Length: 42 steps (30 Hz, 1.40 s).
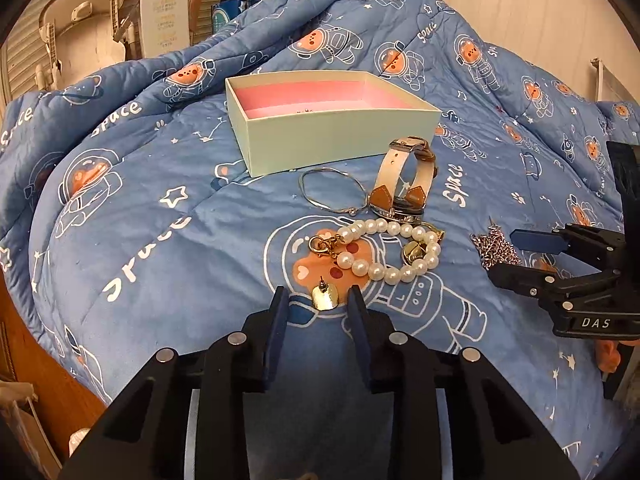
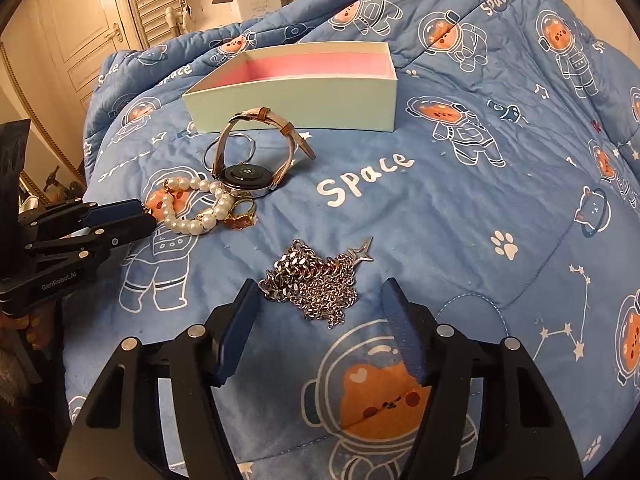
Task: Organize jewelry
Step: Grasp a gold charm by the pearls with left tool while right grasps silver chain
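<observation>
A gold earring [image 1: 325,299] lies on the blue quilt between the fingers of my left gripper [image 1: 317,293], which stands open, its pads clear of the earring on both sides. A heap of silver chain [image 2: 316,280] with a star charm lies between the tips of my right gripper [image 2: 320,283], whose jaws are wide open. Beyond sit a pearl bracelet [image 1: 384,252], a gold ring [image 2: 240,216], a strapped watch [image 1: 404,184] and a thin silver bangle [image 1: 332,192]. Behind them is a mint box [image 1: 340,140] lined in pink, with a small dark item inside.
Everything rests on a rumpled blue space-print quilt [image 1: 160,240] that rises in folds behind the box. A wooden bed edge [image 1: 44,364] shows at the lower left. White cartons [image 1: 164,16] and a white chair stand past the bed; a panelled door [image 2: 80,40] is at the left.
</observation>
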Each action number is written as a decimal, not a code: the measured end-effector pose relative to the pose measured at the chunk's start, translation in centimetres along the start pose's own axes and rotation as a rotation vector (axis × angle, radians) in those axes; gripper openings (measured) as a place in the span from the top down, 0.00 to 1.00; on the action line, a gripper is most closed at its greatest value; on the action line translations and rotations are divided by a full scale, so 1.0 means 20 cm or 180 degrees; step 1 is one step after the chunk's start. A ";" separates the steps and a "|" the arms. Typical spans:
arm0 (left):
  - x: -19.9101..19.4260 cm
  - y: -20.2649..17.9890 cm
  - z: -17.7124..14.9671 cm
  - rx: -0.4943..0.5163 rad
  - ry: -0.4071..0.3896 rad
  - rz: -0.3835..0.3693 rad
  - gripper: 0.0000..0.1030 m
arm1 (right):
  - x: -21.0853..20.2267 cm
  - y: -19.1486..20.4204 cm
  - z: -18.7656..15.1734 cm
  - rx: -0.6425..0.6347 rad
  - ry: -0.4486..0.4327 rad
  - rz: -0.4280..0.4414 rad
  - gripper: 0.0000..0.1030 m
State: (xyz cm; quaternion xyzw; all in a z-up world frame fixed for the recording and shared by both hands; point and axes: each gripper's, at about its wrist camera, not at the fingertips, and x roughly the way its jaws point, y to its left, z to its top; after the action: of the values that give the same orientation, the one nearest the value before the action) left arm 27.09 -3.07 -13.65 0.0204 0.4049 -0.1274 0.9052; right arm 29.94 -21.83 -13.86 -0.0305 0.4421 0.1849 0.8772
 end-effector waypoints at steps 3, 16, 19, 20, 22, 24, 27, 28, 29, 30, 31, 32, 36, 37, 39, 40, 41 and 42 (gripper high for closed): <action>0.01 -0.01 0.00 0.0037 -0.0035 -0.0008 0.74 | 0.01 0.01 0.00 -0.0034 -0.0006 -0.0035 0.47; 0.02 -0.02 0.01 -0.0059 -0.0065 -0.0077 0.87 | 0.00 -0.01 -0.01 0.0017 -0.0063 0.0001 0.82; 0.01 0.00 0.01 -0.0140 -0.0075 -0.0136 0.87 | -0.01 0.00 -0.01 0.0019 -0.0090 0.0022 0.87; 0.00 0.01 0.01 -0.0182 -0.0084 -0.0164 0.87 | -0.02 0.00 -0.01 0.0027 -0.0103 0.0025 0.87; -0.01 0.02 0.02 -0.0236 -0.0092 -0.0202 0.87 | -0.02 0.00 -0.01 0.0033 -0.0109 0.0041 0.88; -0.02 0.03 0.02 -0.0263 -0.0101 -0.0230 0.87 | -0.03 0.00 -0.01 0.0047 -0.0117 0.0049 0.88; -0.03 0.03 0.02 -0.0279 -0.0127 -0.0253 0.87 | -0.04 0.01 -0.01 0.0058 -0.0140 0.0067 0.89; -0.04 0.03 0.02 -0.0277 -0.0138 -0.0253 0.87 | -0.05 0.01 -0.01 0.0057 -0.0147 0.0083 0.89; -0.05 0.03 0.02 -0.0277 -0.0149 -0.0255 0.87 | -0.06 0.01 -0.01 0.0051 -0.0157 0.0094 0.89; -0.06 0.03 0.02 -0.0280 -0.0158 -0.0261 0.87 | -0.06 0.02 -0.01 0.0044 -0.0165 0.0103 0.90; -0.06 0.03 0.02 -0.0281 -0.0164 -0.0263 0.87 | -0.07 0.02 -0.01 0.0039 -0.0173 0.0111 0.90; -0.07 0.03 0.03 -0.0282 -0.0172 -0.0263 0.87 | -0.08 0.03 -0.01 0.0039 -0.0180 0.0122 0.90; -0.10 0.03 0.03 -0.0302 -0.0204 -0.0288 0.87 | -0.11 0.05 0.00 0.0044 -0.0211 0.0192 0.90; -0.11 0.03 0.04 -0.0299 -0.0213 -0.0298 0.87 | -0.12 0.05 0.00 0.0047 -0.0221 0.0213 0.90; -0.13 0.03 0.05 -0.0291 -0.0242 -0.0303 0.87 | -0.15 0.06 0.02 0.0050 -0.0250 0.0254 0.90; -0.15 0.03 0.05 -0.0288 -0.0258 -0.0307 0.87 | -0.16 0.06 0.02 0.0048 -0.0263 0.0267 0.90; -0.16 0.03 0.06 -0.0285 -0.0271 -0.0307 0.87 | -0.18 0.06 0.03 0.0046 -0.0276 0.0279 0.90; -0.17 0.03 0.06 -0.0283 -0.0285 -0.0306 0.87 | -0.19 0.06 0.04 0.0052 -0.0289 0.0297 0.90</action>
State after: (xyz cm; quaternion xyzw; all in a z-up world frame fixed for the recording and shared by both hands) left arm 25.98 -2.02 -10.40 -0.0450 0.3699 -0.1533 0.9152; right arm 28.08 -21.65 -10.20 0.0058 0.4043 0.2232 0.8870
